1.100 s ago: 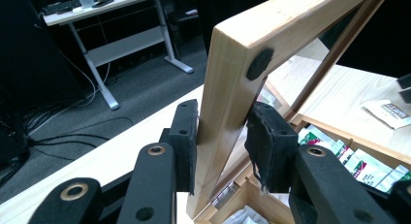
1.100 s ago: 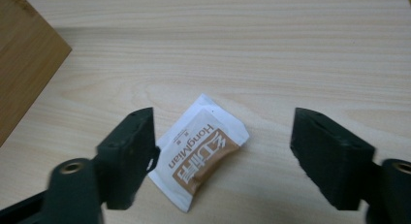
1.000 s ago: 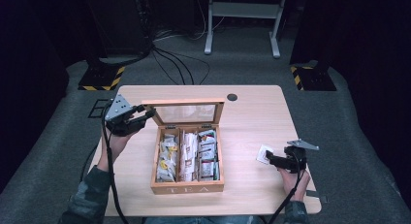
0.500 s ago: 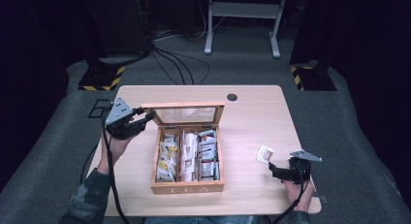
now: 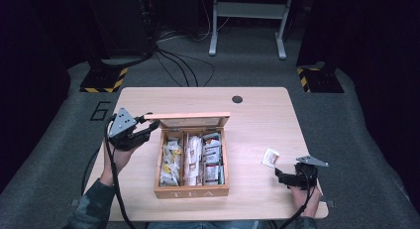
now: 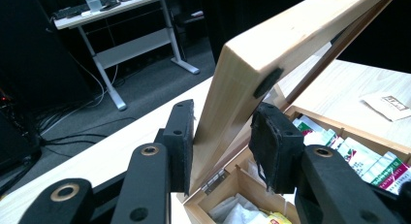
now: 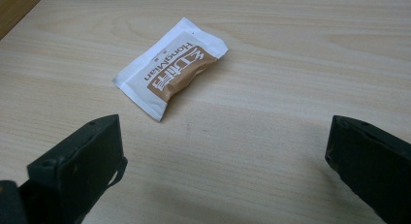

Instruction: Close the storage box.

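The left gripper (image 6: 220, 151) clamps its fingers on the lid (image 6: 261, 64) of the tea box (image 5: 190, 192). The sachet (image 7: 169, 73) lies on the table (image 5: 257, 115), ahead of the right gripper (image 7: 223, 156), fingers wide apart; its long axis runs diagonally.

Right claw (image 5: 280, 176) — off the sachet (image 5: 270, 157), wide.

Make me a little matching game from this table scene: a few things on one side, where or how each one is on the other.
Things:
1. lid
2. sachet
3. right gripper
4. tea box

States:
A. lying flat on the bare table
B. jaws wide apart, holding nothing
C. raised, between the left gripper jaws
D. open, full of tea bags

Pairs: 1-C, 2-A, 3-B, 4-D
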### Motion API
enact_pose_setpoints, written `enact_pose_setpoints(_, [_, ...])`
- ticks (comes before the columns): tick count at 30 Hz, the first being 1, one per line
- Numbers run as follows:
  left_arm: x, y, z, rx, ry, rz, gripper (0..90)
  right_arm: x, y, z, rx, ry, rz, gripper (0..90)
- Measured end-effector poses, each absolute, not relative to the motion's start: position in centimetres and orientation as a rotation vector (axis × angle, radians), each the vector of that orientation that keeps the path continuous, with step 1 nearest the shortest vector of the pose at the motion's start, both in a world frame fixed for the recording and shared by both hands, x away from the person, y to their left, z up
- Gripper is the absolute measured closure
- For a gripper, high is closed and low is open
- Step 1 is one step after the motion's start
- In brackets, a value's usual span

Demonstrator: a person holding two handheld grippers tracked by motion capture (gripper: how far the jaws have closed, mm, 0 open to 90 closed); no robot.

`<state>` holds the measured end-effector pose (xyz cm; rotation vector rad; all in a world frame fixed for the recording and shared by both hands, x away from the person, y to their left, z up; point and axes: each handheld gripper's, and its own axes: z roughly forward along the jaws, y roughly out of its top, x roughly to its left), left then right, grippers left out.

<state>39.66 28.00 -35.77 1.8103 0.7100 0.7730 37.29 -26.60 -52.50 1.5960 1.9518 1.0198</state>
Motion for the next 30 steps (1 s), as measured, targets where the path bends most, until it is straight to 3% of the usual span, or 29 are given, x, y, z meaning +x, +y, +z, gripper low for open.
enact_pose_setpoints(17, [35.9, 27.3, -38.1, 1.838, 0.697, 0.807, 55.7, 37.3, -26.8, -52.5, 1.616, 1.948, 1.044, 0.1])
enact_pose_setpoints(23, [34.2, 26.8, -39.6, 1.842, 0.711, 0.794, 49.4, 37.3, -26.7, -52.6, 1.604, 1.950, 1.025, 1.3])
enact_pose_setpoints(30, [32.6, 26.3, -42.0, 1.803, 0.703, 0.871, 44.6, 37.3, -26.7, -52.6, 1.607, 1.951, 1.028, 1.2])
